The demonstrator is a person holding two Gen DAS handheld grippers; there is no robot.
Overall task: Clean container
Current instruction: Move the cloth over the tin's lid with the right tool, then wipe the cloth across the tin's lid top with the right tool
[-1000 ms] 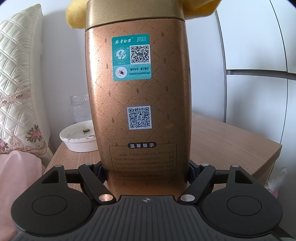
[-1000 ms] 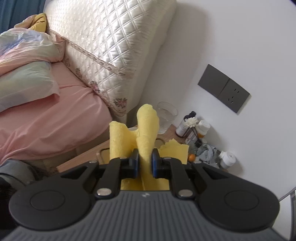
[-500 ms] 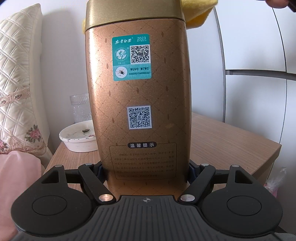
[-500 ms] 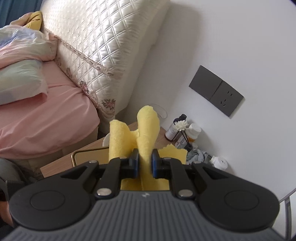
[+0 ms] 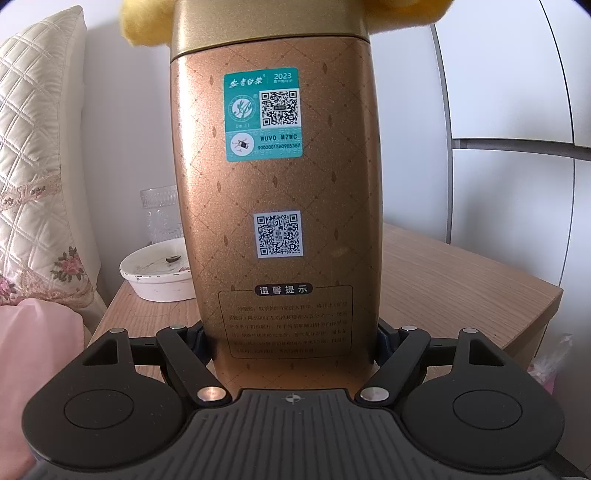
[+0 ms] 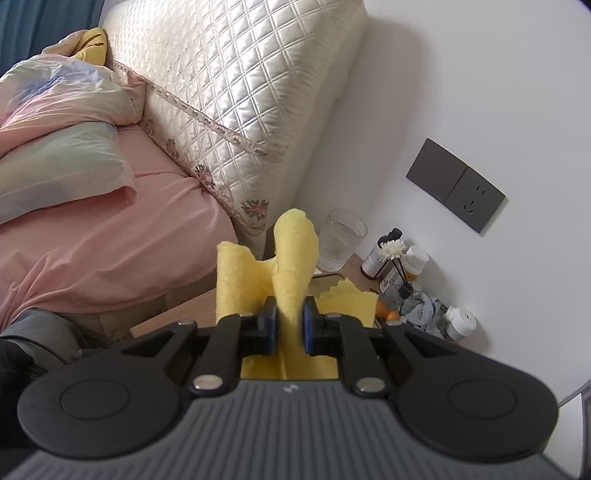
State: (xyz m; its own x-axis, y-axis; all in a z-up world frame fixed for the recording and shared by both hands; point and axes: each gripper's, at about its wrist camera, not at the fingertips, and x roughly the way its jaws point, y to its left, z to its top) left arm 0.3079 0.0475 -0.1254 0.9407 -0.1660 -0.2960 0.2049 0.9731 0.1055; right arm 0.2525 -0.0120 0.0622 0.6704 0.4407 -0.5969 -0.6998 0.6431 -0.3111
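A bronze, diamond-patterned container (image 5: 277, 192) wearing a teal label (image 5: 263, 114) is standing under a yellow cloth (image 6: 295, 254) beside a cream quilted headboard (image 6: 236, 92).

The gold tin (image 5: 277, 206) is cut off by the top edge of the left wrist view, so its lid top is unseen, and its base is hidden behind the left gripper (image 5: 291, 341) body. The yellow cloth (image 5: 147, 22) above the tin is blurred and cropped; where it touches the lid cannot be told. The fine print low on the tin is too small to read.
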